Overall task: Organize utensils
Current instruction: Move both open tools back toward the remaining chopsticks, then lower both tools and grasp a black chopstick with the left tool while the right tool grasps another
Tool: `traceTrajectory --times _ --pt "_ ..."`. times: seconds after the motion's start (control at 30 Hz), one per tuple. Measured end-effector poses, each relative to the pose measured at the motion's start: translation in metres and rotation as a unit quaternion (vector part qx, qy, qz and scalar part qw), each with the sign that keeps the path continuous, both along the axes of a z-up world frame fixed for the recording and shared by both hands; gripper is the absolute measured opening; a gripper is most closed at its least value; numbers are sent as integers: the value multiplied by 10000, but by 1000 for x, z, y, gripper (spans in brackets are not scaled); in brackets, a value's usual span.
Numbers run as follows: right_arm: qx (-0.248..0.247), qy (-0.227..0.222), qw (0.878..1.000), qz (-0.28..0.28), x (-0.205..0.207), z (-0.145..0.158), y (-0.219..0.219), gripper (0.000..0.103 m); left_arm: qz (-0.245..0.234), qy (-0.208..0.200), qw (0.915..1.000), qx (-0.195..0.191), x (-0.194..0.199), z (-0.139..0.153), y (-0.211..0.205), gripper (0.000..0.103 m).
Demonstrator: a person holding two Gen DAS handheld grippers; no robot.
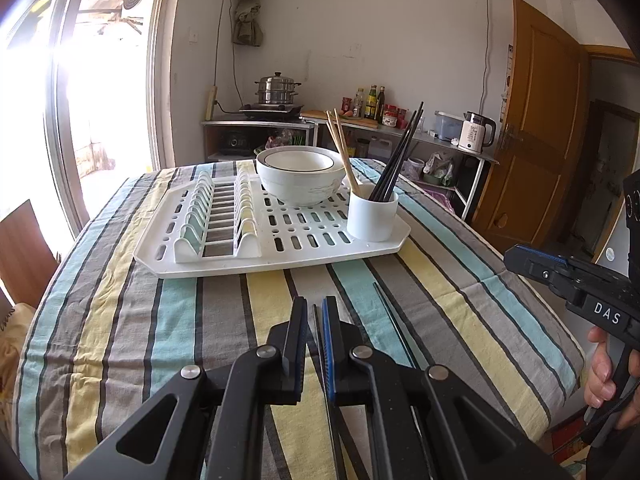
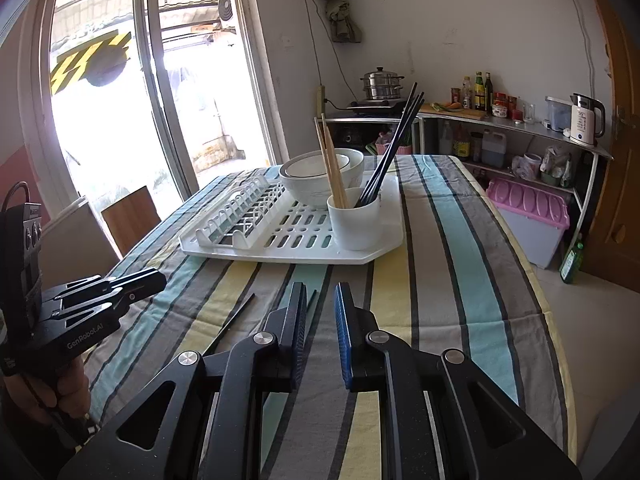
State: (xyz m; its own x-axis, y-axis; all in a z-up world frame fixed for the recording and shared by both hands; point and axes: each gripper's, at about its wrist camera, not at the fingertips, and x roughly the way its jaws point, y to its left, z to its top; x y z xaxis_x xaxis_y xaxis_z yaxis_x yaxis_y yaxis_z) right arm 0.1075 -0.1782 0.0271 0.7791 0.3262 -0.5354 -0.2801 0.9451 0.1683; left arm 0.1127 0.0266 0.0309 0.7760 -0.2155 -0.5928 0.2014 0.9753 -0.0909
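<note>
Two black chopsticks lie on the striped tablecloth. One (image 1: 318,330) runs between the narrowly parted fingers of my left gripper (image 1: 315,312); whether they pinch it is unclear. The other (image 1: 390,312) lies just right of it. In the right wrist view one chopstick (image 2: 236,318) lies left of my right gripper (image 2: 321,300), another (image 2: 311,299) beside its left finger (image 2: 298,320). The right gripper is open and empty. A white cup (image 1: 372,216) on the white drying rack (image 1: 280,248) holds black and wooden chopsticks (image 1: 396,160). The cup also shows in the right wrist view (image 2: 354,220).
Stacked white bowls (image 1: 300,176) sit on the rack behind the cup. A plate holder (image 1: 216,216) fills the rack's left half. Wooden chair backs (image 1: 24,244) stand at the table's left. A counter with pot, bottles and kettle (image 1: 476,132) lines the far wall.
</note>
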Motion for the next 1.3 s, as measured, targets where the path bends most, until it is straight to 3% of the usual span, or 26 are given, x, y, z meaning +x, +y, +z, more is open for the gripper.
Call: traceTrajectory --times 0.23,0.47,0.9,1.03,1.17,1.3 --pt "-43 360 9992 140 17 -20 14 15 -190 609 9974 342 26 -28 -8 8" --pt "-120 846 9960 270 40 -49 28 15 -274 1124 9927 356 51 -55 -11 8" --pt "-434 1413 9883 370 74 -83 55 15 -413 1351 9892 380 67 -68 -17 9" --pt "-577 1403 9877 375 78 -83 58 15 -441 1413 9881 424 71 -72 -21 14" --pt "-855 1371 9859 435 80 -83 64 12 -409 1318 9884 637 72 -74 -28 15" --pt "-1006 1380 9842 461 80 -83 60 10 -327 1323 9889 585 73 -74 -25 15"
